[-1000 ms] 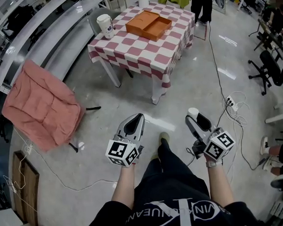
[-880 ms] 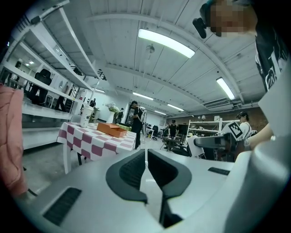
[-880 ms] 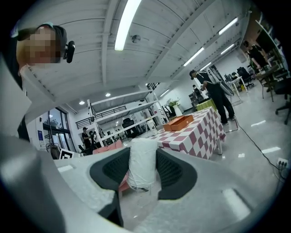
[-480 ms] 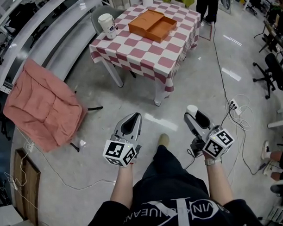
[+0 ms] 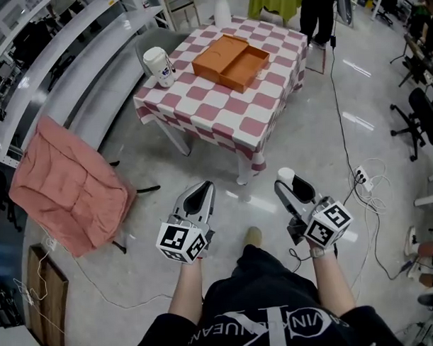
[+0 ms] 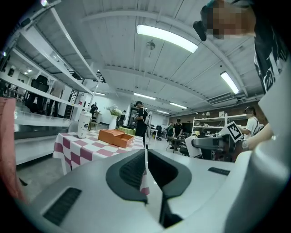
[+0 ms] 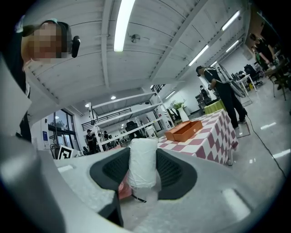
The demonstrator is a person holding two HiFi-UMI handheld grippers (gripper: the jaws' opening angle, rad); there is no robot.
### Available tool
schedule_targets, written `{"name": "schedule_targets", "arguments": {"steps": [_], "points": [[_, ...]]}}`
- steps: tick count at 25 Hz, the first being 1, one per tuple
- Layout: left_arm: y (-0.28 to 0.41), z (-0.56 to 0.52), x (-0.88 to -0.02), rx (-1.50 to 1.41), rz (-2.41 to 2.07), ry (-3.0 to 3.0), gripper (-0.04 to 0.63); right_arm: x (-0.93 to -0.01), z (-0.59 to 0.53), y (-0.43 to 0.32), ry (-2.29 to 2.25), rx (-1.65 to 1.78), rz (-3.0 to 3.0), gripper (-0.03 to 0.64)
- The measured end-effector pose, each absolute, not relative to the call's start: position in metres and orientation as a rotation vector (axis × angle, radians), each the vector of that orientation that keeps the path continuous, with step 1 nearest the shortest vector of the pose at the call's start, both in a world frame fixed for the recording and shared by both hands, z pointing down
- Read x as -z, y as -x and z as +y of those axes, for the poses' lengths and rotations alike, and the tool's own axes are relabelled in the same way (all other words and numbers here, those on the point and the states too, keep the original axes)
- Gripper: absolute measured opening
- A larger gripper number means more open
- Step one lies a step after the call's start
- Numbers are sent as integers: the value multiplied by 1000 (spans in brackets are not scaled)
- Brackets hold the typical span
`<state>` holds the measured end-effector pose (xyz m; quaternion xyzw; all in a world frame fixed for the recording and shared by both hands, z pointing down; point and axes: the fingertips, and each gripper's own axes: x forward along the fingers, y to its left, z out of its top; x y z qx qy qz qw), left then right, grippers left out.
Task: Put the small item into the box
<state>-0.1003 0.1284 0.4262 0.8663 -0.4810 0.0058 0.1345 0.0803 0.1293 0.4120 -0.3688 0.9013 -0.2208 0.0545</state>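
The small white item [image 7: 143, 164] sits pinched between the jaws of the right gripper [image 5: 288, 184], standing upright with its top poking above the pads. It looks soft and wrapped, and the jaws hold it only round its middle. The main risk I see is that it slips or tilts out of the grip while being carried, since the box is well apart from it and a jolt in walking could loosen it.

The left gripper [image 5: 201, 189] is closed with nothing between its jaws, so it cannot catch a drop.

The orange box [image 5: 230, 52] lies at about 12 o'clock from the person, on the far part of a table [image 5: 221, 108] with a checked cloth. It has two compartments and low walls. If the item is let go from too high or too near the rim, it could bounce or roll out onto the cloth.

A paper cup [image 5: 158, 66] stands at 11 o'clock on the table's left corner, apart from the box, and a wide swing of the left arm could knock it.

On the floor at 2 o'clock lie cables [image 5: 365, 174], a trip hazard if the person drifts right.
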Motion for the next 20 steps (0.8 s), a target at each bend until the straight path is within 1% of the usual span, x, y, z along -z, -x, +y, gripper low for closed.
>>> {"name": "schedule_targets", "arguments": {"steps": [8,20], "points": [[86,74,-419,-19,-1386,-2539,21,-404,73,-92,1112,643,2729,182],[66,38,-418,-50,-1355,-2576,21,-412,41,-112,1131,674,2692,182]]}}
